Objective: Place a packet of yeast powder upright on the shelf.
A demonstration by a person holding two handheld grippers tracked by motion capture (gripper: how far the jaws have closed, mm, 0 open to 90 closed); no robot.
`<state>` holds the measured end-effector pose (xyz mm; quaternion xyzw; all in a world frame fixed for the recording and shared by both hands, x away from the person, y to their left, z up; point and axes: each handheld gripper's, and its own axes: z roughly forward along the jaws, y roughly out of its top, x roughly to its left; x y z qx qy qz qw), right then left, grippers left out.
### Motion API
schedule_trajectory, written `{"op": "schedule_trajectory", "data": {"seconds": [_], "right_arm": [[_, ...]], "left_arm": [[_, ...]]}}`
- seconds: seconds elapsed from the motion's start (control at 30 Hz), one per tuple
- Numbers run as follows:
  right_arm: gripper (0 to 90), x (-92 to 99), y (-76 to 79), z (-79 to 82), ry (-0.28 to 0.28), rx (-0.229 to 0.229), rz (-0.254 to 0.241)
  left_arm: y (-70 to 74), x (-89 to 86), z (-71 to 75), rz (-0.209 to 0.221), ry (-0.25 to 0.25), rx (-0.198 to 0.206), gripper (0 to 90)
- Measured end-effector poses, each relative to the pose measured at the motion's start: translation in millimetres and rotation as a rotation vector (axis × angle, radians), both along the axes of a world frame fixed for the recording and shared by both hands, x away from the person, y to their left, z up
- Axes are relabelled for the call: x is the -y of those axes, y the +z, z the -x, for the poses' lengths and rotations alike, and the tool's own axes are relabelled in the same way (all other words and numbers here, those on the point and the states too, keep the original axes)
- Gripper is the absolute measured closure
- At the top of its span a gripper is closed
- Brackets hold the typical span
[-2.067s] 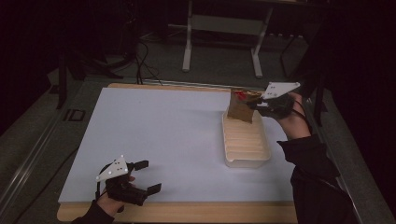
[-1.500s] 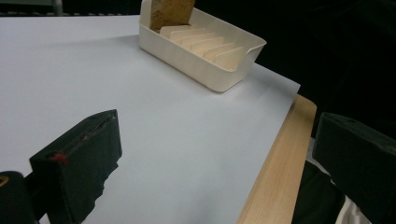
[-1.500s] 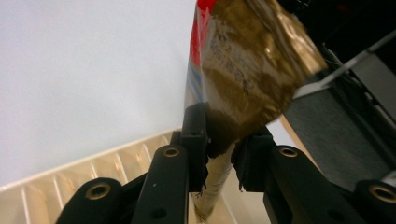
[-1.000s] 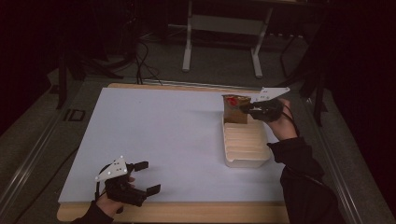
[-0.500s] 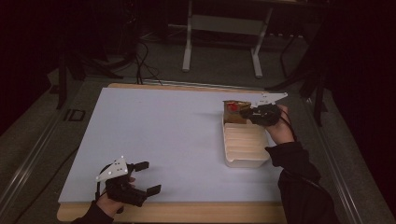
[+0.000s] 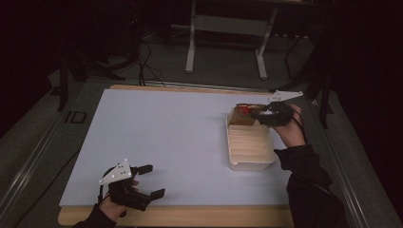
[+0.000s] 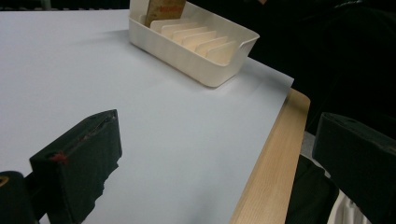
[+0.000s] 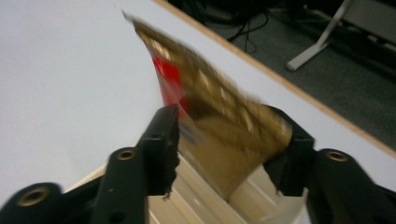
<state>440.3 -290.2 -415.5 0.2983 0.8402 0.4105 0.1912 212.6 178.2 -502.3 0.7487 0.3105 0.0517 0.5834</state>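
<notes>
While the right claw (image 6: 256,113), just opening, straddles the gold packet (image 8: 219,126) at the tray's (image 6: 249,161) twelve o'clock slot, the left claw (image 6: 151,181) rests spread.

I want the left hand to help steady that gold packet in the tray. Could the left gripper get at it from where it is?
Probably not without a long move: the left gripper rests at the table's near left corner, jaws open, while the gold packet stands in the far end of the tray. The white tabletop between is bare, though the right gripper already straddles it.
</notes>
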Motion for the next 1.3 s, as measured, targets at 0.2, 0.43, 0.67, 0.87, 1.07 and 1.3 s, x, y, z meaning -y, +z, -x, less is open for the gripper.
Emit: {"op": "schedule_trajectory", "data": {"seconds": [0.2,0.43,0.67,0.87,1.07,1.3], "right_arm": [[44.3,1.9,16.4,7.3,-0.006,0.043,-0.027],[43.1,-5.3,40.7,21.4,0.008,0.092,-0.046],[41.0,-15.5,47.0,33.7,0.033,0.098,-0.067],[39.2,-24.9,49.0,52.7,0.048,0.085,-0.131],[31.0,-34.5,49.8,74.1,0.046,0.095,-0.142],[18.1,-42.6,47.3,96.2,0.046,0.092,-0.151]], "left_arm": [[0.7,0.9,-0.1,0.0,-0.001,0.003,2.1],[1.4,0.7,-1.0,-0.004,0.013,0.013,2.0],[1.4,2.1,-1.0,-0.01,0.004,0.012,2.0],[1.5,2.9,-0.3,-0.011,0.001,0.014,2.0],[2.0,3.4,-0.3,-0.012,-0.002,0.016,2.0],[2.2,3.6,-0.3,-0.012,-0.003,0.018,2.0]]}}
